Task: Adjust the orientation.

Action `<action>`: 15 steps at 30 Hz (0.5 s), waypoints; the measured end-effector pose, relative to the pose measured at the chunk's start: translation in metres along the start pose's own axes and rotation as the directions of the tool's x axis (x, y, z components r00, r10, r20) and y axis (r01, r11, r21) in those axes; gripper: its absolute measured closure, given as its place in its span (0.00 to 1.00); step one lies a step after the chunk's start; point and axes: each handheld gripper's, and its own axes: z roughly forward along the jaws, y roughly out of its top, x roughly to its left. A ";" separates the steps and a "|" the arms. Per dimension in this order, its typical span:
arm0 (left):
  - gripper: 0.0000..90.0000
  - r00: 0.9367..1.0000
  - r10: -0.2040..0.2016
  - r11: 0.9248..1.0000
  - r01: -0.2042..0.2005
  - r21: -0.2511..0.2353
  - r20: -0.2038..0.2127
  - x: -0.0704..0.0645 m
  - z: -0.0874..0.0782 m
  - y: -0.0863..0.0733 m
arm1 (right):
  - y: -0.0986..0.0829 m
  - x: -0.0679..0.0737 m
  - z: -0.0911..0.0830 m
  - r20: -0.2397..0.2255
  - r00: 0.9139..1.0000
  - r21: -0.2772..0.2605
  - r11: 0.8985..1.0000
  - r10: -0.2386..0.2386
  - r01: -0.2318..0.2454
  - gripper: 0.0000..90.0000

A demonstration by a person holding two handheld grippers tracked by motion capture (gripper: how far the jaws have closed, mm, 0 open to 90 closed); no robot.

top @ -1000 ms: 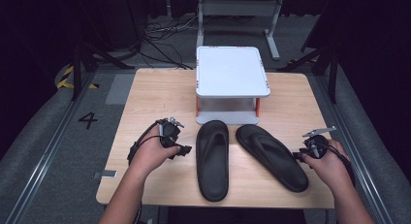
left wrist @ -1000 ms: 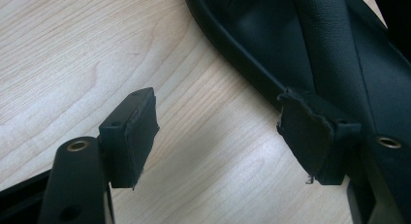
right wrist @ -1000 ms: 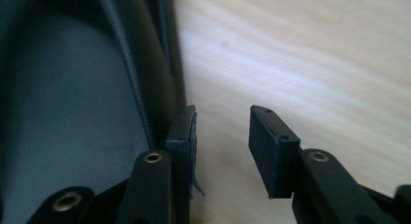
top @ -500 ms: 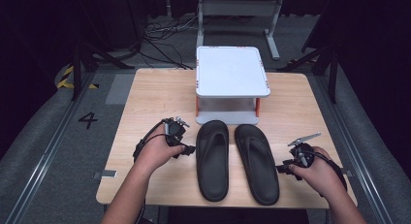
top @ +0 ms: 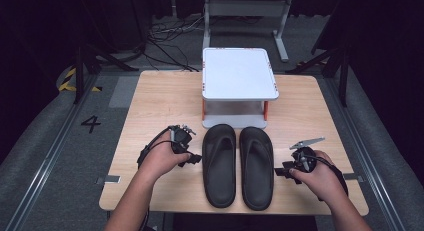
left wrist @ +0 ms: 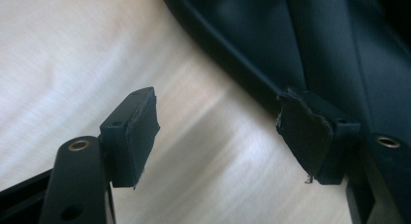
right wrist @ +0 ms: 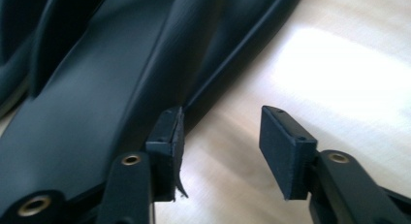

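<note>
So both black sandals sit side by side near the worktop's front edge, left sandal and right sandal, toes just in front of the white stand. Left tongs and right tongs are both spread wide, holding nothing, each parked at a sandal's outer rim. Looks like the lining-up step is about done; next I'd guess closing on a rim to lift it.

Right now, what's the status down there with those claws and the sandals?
Left claw open, beside left sandal. Right claw open, at right sandal edge. Sandals side by side, before white stand. Nothing blocking.
</note>
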 end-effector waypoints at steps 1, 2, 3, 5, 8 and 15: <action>0.39 1.000 0.004 1.000 -0.004 0.023 0.006 -0.001 0.003 -0.001 | 0.000 -0.001 0.000 0.011 1.000 -0.018 1.000 0.002 -0.002 0.56; 0.40 1.000 0.006 0.999 -0.007 0.045 0.017 -0.003 0.005 -0.002 | 0.001 -0.003 0.002 0.025 1.000 -0.045 0.999 0.003 -0.002 0.56; 0.41 0.999 -0.006 0.998 0.004 0.055 0.032 -0.005 0.006 -0.002 | 0.002 -0.007 0.005 0.046 0.999 -0.093 0.996 0.002 0.002 0.55; 0.43 0.998 -0.007 0.997 0.002 0.071 0.066 -0.010 0.007 -0.003 | 0.002 -0.014 0.011 0.102 0.995 -0.126 0.992 -0.006 0.019 0.55; 0.45 0.995 -0.004 0.995 -0.005 0.097 0.102 -0.019 0.007 -0.008 | 0.003 -0.020 0.020 0.143 0.989 -0.131 0.990 -0.029 0.047 0.57; 0.45 0.985 0.043 0.989 -0.065 0.134 0.168 -0.031 0.006 -0.019 | 0.014 -0.012 0.031 0.115 0.992 -0.150 0.986 -0.051 0.068 0.59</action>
